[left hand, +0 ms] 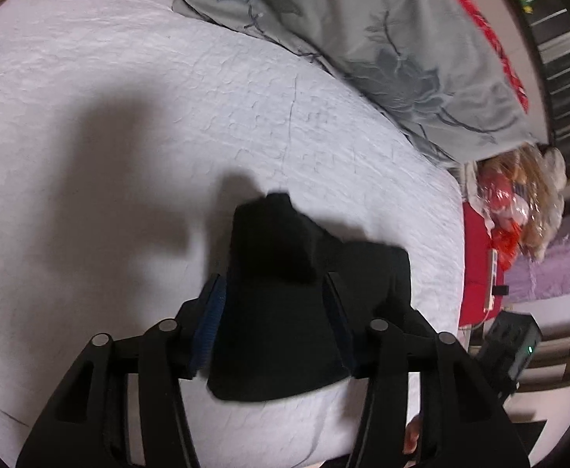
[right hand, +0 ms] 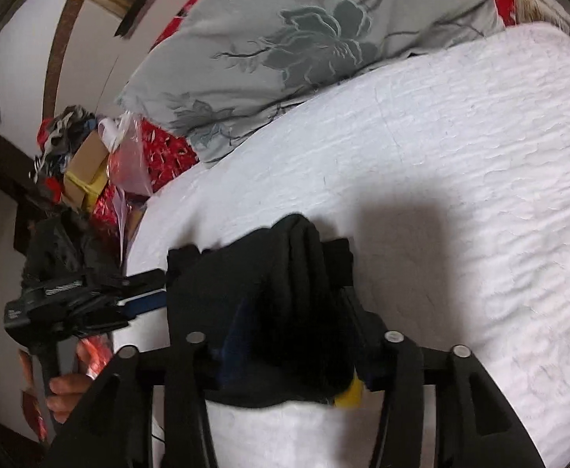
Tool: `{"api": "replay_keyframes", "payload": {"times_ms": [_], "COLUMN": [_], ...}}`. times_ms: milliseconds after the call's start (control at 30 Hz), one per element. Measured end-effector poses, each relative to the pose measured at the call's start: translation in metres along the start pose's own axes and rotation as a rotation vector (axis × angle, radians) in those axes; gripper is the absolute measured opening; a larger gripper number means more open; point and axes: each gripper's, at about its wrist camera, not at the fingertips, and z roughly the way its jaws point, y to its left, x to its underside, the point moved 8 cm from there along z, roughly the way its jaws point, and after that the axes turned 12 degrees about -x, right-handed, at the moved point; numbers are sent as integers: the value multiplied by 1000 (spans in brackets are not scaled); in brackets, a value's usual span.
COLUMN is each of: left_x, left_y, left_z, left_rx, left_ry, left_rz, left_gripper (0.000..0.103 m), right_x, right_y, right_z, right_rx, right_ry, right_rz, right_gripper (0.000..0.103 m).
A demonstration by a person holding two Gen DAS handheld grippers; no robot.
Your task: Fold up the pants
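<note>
The black pants lie bunched in a small thick bundle near the front edge of the white bed. My left gripper straddles one end, and the cloth fills the gap from the blue left pad to the right one. In the right wrist view the pants rise in pleats between the fingers of my right gripper. There the cloth drapes over and hides its left pad, so pressure cannot be judged. The left gripper holds the bundle's far-left edge.
A grey floral quilt is heaped at the back of the bed. Bags and boxes crowd the floor beside the bed. A hand holds the left gripper's handle.
</note>
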Motion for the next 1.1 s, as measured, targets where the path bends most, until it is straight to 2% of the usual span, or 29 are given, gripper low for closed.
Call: {"api": "replay_keyframes", "payload": {"times_ms": [100, 200, 267, 367, 533, 567, 833, 1100], "left_x": [18, 30, 37, 44, 41, 41, 35, 31], "left_y": [8, 9, 9, 9, 7, 7, 3, -15], "left_z": [3, 19, 31, 47, 47, 45, 27, 8], "left_rx": [-22, -54, -84, -162, -167, -170, -185, -206], "left_ry": [7, 57, 93, 125, 143, 146, 160, 103], "left_rz": [22, 55, 95, 165, 166, 173, 198, 242], "left_gripper": [55, 55, 56, 58, 58, 58, 57, 57], "right_x": [13, 18, 20, 25, 31, 30, 23, 25], "right_y": [-3, -8, -10, -16, -27, -26, -4, 11], "right_z": [0, 0, 1, 3, 8, 8, -10, -29], "right_rx": [27, 40, 44, 50, 67, 66, 62, 29], "right_ry": [21, 5, 5, 19, 27, 27, 11, -16], "right_rz": [-7, 12, 13, 27, 53, 55, 8, -9], "right_gripper": [51, 51, 41, 36, 39, 42, 43, 43]}}
